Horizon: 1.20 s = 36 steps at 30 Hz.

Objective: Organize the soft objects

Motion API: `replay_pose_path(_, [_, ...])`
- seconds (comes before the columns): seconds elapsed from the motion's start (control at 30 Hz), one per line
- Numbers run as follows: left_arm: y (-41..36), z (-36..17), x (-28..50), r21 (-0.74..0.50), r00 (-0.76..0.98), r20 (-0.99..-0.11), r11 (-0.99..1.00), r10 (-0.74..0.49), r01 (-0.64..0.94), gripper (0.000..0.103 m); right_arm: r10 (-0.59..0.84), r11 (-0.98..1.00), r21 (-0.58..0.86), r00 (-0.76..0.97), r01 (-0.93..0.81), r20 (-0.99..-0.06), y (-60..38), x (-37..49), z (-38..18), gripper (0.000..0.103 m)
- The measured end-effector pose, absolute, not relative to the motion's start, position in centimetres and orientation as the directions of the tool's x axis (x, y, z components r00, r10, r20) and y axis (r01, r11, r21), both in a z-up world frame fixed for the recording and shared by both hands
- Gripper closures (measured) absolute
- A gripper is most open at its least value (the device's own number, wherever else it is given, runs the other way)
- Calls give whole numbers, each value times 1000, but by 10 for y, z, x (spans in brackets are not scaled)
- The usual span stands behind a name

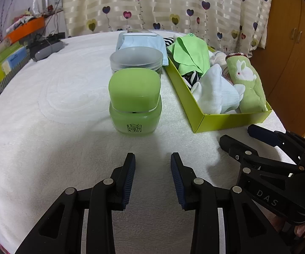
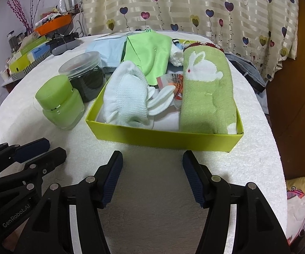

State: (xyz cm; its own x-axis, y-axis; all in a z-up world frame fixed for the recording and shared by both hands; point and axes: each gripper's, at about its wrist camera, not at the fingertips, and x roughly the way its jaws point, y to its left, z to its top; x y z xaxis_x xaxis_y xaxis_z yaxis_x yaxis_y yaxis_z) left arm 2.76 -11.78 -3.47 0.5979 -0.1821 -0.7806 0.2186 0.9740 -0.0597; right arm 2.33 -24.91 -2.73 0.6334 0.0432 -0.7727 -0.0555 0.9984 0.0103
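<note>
A yellow-green box (image 2: 165,136) (image 1: 232,120) on the white towel-covered table holds soft things: a green rabbit towel (image 2: 207,89) (image 1: 247,84), white socks (image 2: 127,95) (image 1: 213,91), a green cloth (image 2: 150,53) (image 1: 190,53) and a striped piece (image 1: 189,77). My right gripper (image 2: 152,163) is open and empty, just in front of the box. My left gripper (image 1: 153,165) is open and empty, in front of a green jar (image 1: 135,101) (image 2: 59,103). Each gripper shows in the other's view: the right (image 1: 249,135), the left (image 2: 44,150).
A clear jar with a frosted lid (image 1: 136,59) (image 2: 84,74) stands behind the green jar. A light blue packet (image 1: 144,42) lies behind it. Boxes and clutter (image 1: 8,59) fill a shelf at the far left. A dark cloth (image 2: 247,72) lies at the table's right edge.
</note>
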Motion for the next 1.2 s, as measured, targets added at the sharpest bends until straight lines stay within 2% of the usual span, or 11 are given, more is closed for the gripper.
replay_pose_path(0.77, [-122,-36,27,-47,602,-778,973,-177,225,63,40,998,5,632,-57,-774,-247,23,-28,40])
replay_pose_path(0.83, [-123,-35,26,-62,598,-777,969,-196,237,55,40,998,5,632,-57,-774,-247,23,-28,40])
replay_pose_path(1.2, [-126,-35,25,-51,603,-774,969,-192,243,54,42,998,8,631,-57,-774,-248,23,-28,40])
